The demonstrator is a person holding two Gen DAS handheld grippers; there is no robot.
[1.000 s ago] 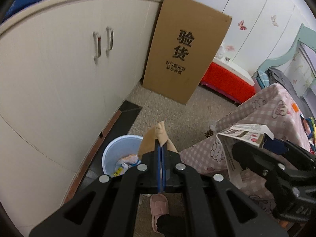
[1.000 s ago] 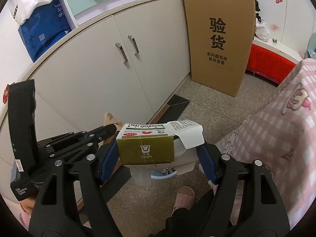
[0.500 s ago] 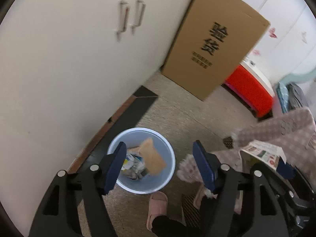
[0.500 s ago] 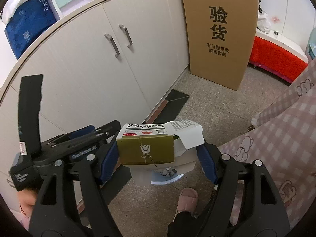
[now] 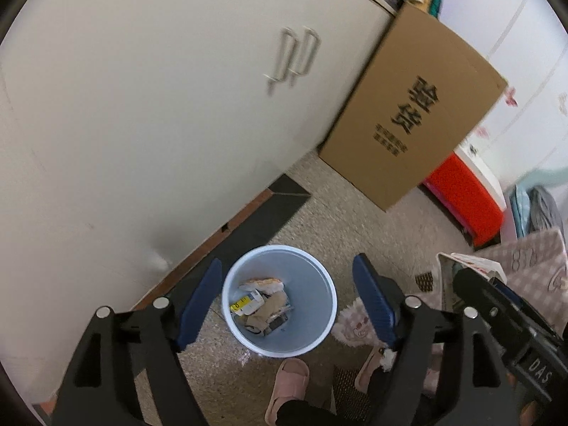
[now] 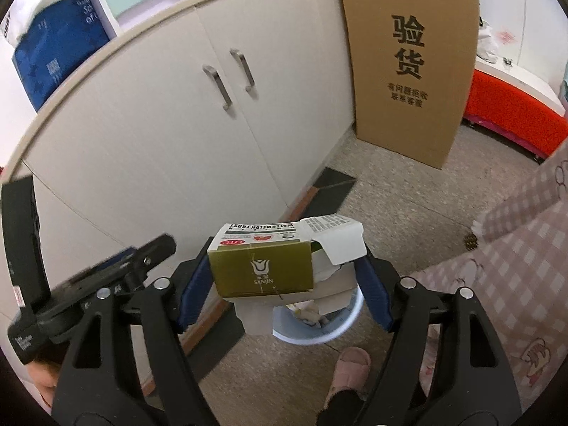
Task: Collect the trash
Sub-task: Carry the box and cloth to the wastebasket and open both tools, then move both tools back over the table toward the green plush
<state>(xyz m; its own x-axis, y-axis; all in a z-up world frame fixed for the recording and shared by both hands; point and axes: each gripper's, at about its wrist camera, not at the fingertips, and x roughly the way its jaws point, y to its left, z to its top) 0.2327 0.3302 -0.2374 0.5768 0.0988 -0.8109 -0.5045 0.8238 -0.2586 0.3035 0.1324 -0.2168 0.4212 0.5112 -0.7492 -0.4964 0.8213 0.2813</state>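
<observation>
Over the bin, the right gripper carries a small olive carton with a white printed top and one end flap torn open. The carton spans the gap from pad to pad; the left pad sits against its closed end and the right pad against the flapped end. The jaws are opening at this moment with the carton between them, and it has not visibly dropped, so contact looks light.

Handling, as judged: thin cardboard, apparently empty, hence very light and easily crushed. The closed end is the stiffer place to hold; the open flap end will fold under pressure and may catch on a pad on release. It hangs partly over the near-left rim, not the centre, so it could clip the rim.

In the left view, the left gripper has nothing between its blue pads; its jaws are opening, framing the bin below. Paper scraps lie in the bin's bottom.
</observation>
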